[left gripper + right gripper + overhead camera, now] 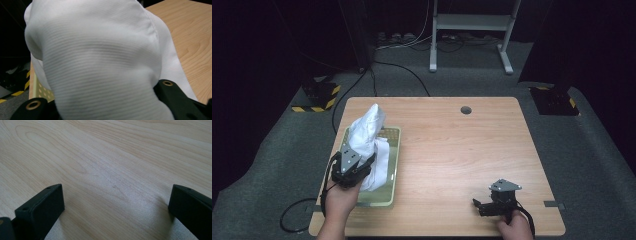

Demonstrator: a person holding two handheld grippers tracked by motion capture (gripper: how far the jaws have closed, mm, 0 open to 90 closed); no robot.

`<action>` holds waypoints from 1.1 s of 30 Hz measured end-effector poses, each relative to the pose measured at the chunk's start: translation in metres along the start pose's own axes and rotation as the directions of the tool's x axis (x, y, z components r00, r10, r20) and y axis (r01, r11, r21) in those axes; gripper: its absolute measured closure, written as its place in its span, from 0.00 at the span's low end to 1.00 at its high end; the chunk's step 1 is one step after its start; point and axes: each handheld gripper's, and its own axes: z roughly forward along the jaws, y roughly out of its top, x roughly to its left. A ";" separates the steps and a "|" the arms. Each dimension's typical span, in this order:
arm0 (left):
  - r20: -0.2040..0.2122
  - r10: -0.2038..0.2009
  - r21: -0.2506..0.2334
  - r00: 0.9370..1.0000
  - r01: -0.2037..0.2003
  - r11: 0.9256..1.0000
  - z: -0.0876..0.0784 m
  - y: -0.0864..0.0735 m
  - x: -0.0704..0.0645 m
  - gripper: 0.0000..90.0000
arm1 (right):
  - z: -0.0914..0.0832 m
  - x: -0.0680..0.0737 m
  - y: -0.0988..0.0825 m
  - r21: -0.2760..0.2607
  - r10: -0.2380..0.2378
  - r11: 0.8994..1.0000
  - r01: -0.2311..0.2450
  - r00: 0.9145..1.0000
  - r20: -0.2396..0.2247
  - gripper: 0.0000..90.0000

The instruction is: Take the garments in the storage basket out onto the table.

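A white cloth hangs bunched over a pale green perforated tray at the table's left side. My left gripper is shut on the cloth's lower part and holds it raised above the tray. In the left gripper view the cloth bulges between the two black jaws, and a corner of the tray shows beneath it. My right gripper rests low near the table's front right edge, pointing left. Its jaws stand wide apart over bare wood, with nothing between them.
The wooden table has a round cable hole near its far edge. On the grey carpet beyond it stand a white metal stand, yellow-and-black striped bases and loose cables.
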 end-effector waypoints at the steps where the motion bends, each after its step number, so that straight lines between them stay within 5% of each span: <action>1: -0.001 -0.001 -0.007 1.000 0.001 1.000 -0.001 0.001 0.000 0.68 | 0.000 0.000 0.000 0.000 -0.001 1.000 0.001 1.000 0.000 0.00; 21: -0.019 0.029 -0.131 0.999 -0.031 0.991 -0.022 0.024 -0.017 0.68 | 0.000 0.000 0.000 -0.003 0.003 1.000 -0.003 1.000 -0.003 0.00; 33: -0.009 0.050 -0.171 0.999 -0.051 0.984 -0.022 0.036 -0.031 0.68 | 0.000 0.000 0.000 -0.001 -0.003 1.000 0.003 1.000 -0.005 0.00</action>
